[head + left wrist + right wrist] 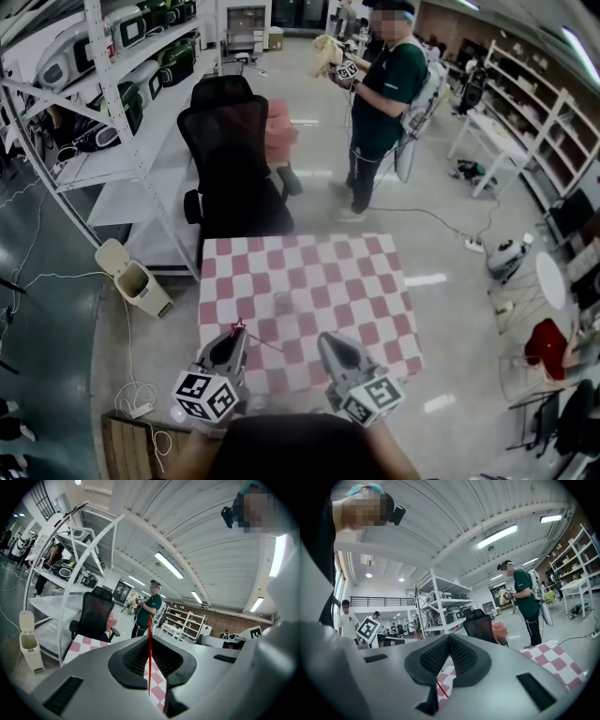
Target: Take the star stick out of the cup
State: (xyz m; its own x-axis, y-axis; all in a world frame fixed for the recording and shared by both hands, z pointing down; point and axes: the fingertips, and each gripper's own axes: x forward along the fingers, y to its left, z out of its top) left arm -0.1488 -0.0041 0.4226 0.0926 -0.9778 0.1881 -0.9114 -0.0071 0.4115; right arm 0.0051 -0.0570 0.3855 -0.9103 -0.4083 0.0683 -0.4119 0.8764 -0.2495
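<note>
One star stick point(262, 340) clear of cup point(282, 306)

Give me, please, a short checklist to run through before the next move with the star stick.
1. Left gripper shut on the star stick: ok.
2. Star stick out of the cup: ok.
3. Right gripper shut, nothing between its jaws: ok.
4. Cup upright on the table: cannot tell, too faint.
5. Person in green standing away from the table: ok.

L gripper point(149, 641) fingers clamp red stick point(150, 653) upright.
</note>
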